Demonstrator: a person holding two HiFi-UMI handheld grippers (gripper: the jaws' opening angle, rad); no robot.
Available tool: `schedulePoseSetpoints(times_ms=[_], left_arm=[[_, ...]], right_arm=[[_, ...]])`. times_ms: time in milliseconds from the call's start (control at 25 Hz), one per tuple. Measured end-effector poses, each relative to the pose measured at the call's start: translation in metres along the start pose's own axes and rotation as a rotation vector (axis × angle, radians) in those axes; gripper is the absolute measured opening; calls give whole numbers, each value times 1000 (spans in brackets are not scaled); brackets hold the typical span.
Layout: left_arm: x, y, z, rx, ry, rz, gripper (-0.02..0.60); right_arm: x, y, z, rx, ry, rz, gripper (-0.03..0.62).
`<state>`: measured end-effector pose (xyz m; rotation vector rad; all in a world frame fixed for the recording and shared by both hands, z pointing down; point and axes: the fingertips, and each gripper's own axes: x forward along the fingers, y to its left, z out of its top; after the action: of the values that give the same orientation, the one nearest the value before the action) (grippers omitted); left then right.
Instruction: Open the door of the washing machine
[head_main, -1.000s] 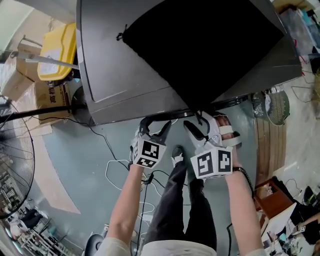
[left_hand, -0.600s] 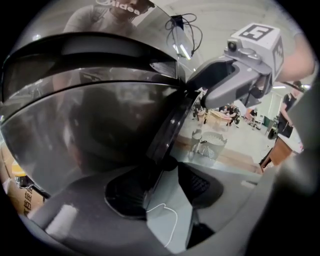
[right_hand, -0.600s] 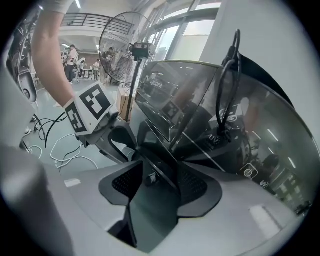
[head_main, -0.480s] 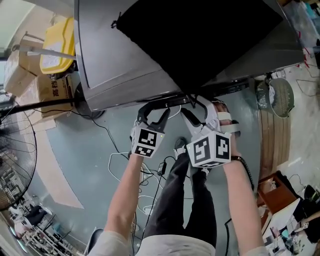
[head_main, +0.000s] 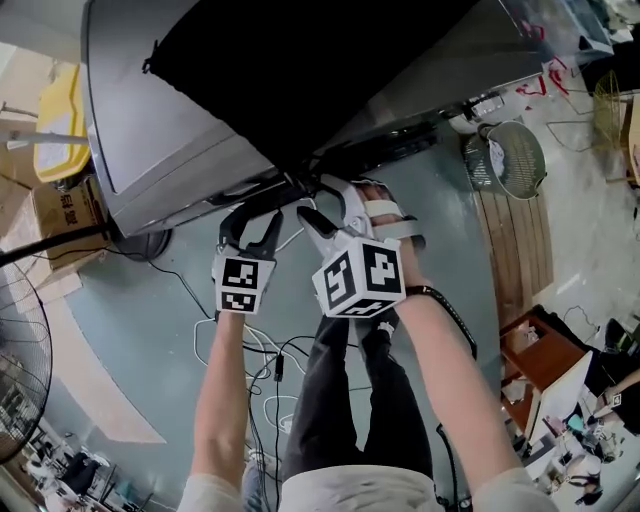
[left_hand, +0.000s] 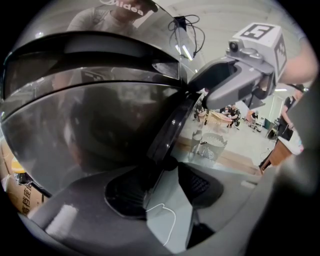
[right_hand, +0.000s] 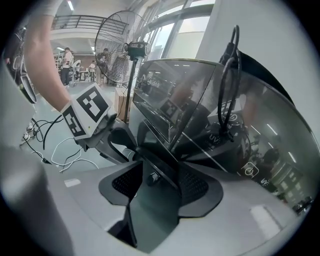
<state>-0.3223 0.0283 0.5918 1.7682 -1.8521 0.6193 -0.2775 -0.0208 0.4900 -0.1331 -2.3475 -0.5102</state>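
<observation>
A grey top-loading washing machine (head_main: 150, 150) fills the upper head view, with its dark glass lid (head_main: 300, 70) on top. Both grippers meet at the lid's front edge. My left gripper (head_main: 250, 222) is open; in the left gripper view (left_hand: 162, 187) the lid's dark rim (left_hand: 165, 135) runs down between the pads, close to the left one, with floor showing beside the right one. My right gripper (head_main: 322, 205) is also open; in the right gripper view (right_hand: 157, 185) the rim (right_hand: 160, 162) lies between its pads. Each gripper shows in the other's view.
A yellow container (head_main: 55, 120) and a cardboard box (head_main: 60, 215) stand left of the machine, and a large fan (head_main: 20, 380) is at the left edge. A round wire fan (head_main: 505, 160) lies at the right. Cables (head_main: 250, 350) trail on the floor by the person's legs.
The head view has swung, so the machine and both grippers sit further left and higher in the picture. Both grippers stay at the lid's front edge.
</observation>
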Motion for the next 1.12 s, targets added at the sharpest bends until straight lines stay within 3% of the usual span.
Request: schedulePoseSetpoints(times_ms=[1120], left_arm=[[2,-7,-3,-24,-4,45,236]], right_arm=[[-1,5,-8,-45,81,31,209]])
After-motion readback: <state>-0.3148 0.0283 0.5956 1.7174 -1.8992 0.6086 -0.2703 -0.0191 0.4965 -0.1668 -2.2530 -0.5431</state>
